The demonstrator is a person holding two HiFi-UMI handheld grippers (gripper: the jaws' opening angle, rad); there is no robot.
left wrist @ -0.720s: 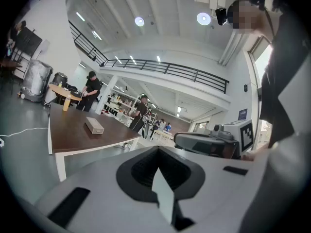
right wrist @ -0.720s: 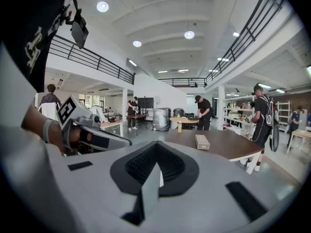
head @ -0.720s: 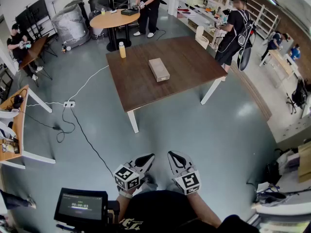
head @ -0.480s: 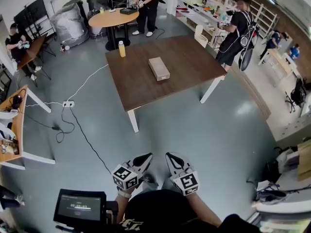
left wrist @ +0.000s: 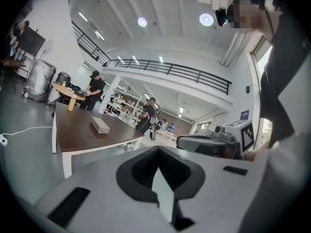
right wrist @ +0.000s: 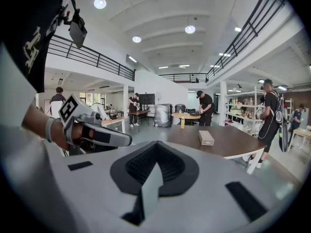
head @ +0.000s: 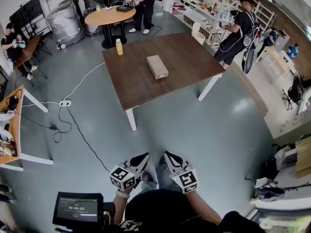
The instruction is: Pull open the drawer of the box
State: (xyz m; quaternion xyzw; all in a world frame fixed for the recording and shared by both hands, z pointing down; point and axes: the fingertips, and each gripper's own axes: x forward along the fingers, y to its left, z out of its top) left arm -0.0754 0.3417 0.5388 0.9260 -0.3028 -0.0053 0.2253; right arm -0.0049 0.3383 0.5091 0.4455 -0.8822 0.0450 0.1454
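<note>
A small tan box (head: 157, 66) lies lengthwise near the middle of a dark brown table (head: 184, 57), far ahead of me across the grey floor. It also shows as the box (left wrist: 99, 125) in the left gripper view and the box (right wrist: 206, 138) in the right gripper view. My left gripper (head: 144, 156) and right gripper (head: 168, 155) hang side by side close to my body, well short of the table. Both have their jaws together with nothing between them. The box's drawer front cannot be made out from here.
A yellow bottle (head: 118, 46) stands at the table's far left corner. A white cable and power strip (head: 64, 103) lie on the floor to the left. A person (head: 237, 30) stands by the table's right end; others are at a round table (head: 109, 16) behind.
The head view has drifted slightly, so the table sits a little higher and further left. Both grippers stay together, low and shut. The person at the right has stepped a bit.
</note>
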